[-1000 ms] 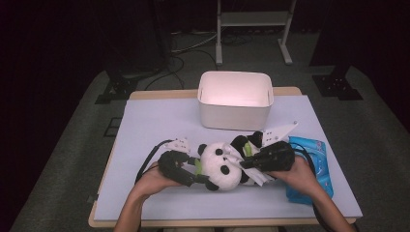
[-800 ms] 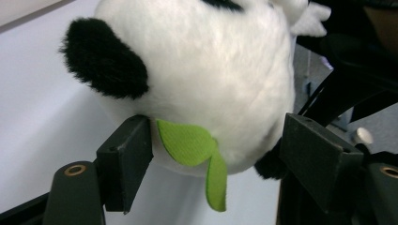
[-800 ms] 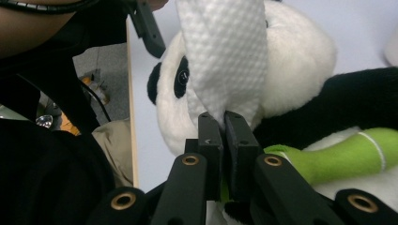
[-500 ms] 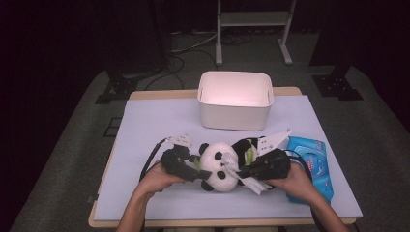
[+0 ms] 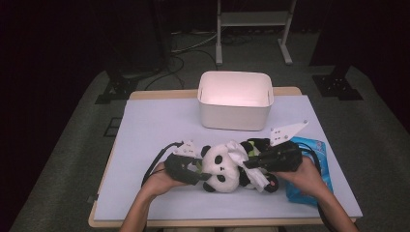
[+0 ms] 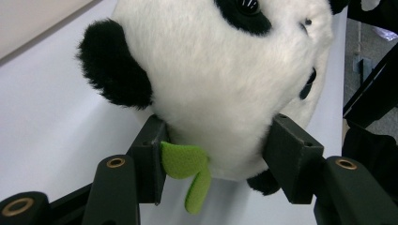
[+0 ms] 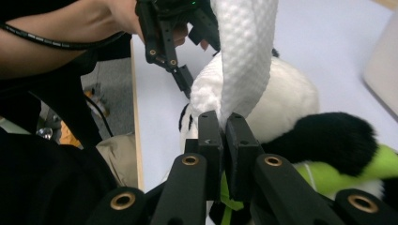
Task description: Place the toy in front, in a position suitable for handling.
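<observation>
Tongs closing in on the panda
Left tongs (image 6: 213,154) just squeezed the plush panda (image 5: 221,166) head; right tongs (image 7: 224,125) pinch a white wipe (image 7: 246,51), ready for wiping.

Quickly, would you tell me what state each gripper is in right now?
Left gripper: jaws just closing, now pressed on the panda toy's head.
Right gripper: shut on a white wipe.

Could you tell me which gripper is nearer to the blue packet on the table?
The right gripper: its hand lies partly over the blue packet. The left gripper is across the panda, at its head.
</observation>
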The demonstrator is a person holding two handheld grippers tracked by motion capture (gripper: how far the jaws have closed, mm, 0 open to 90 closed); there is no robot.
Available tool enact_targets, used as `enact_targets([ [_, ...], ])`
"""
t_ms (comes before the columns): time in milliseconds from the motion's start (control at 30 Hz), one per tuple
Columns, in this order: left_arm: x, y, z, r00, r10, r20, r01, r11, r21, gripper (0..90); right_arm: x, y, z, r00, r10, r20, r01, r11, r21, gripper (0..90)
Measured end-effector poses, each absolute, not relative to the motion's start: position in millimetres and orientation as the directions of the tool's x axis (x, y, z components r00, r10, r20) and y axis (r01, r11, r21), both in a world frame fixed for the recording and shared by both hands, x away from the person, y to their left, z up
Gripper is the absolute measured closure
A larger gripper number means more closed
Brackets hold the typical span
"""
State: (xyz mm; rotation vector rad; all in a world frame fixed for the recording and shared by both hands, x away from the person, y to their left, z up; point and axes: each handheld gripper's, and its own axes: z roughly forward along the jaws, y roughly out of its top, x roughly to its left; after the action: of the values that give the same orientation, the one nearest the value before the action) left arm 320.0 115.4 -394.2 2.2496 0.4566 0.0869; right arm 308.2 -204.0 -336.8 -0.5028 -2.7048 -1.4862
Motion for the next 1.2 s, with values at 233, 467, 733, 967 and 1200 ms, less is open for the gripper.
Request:
enact_targets([
  [233,320,114,-392,0.934,0.350,-0.072,0.284,-0.606,0.743,44.1,309,-209,-332,-0.946,0.282,0.159,0.285,0.491,0.823,85.4],
  [467,319,114,-393,0.937,0.345,-0.057,0.275,-0.626,0.730,44.3,311,-220,-324,-0.939,0.320,0.129,0.284,0.507,0.814,85.3],
  [733,319,114,-392,0.940,0.337,-0.061,0.272,-0.627,0.730,43.2,320,-219,-344,-0.925,0.364,0.109,0.320,0.591,0.741,85.3],
  [967,324,118,-396,0.930,0.325,-0.173,0.344,-0.601,0.721,31.6,317,-217,-362,-0.932,0.332,0.147,0.328,0.597,0.732,85.4],
  [1200,329,122,-400,0.910,0.322,-0.262,0.407,-0.568,0.715,24.1,306,-216,-372,-0.939,0.315,0.141,0.315,0.618,0.720,85.4],
])
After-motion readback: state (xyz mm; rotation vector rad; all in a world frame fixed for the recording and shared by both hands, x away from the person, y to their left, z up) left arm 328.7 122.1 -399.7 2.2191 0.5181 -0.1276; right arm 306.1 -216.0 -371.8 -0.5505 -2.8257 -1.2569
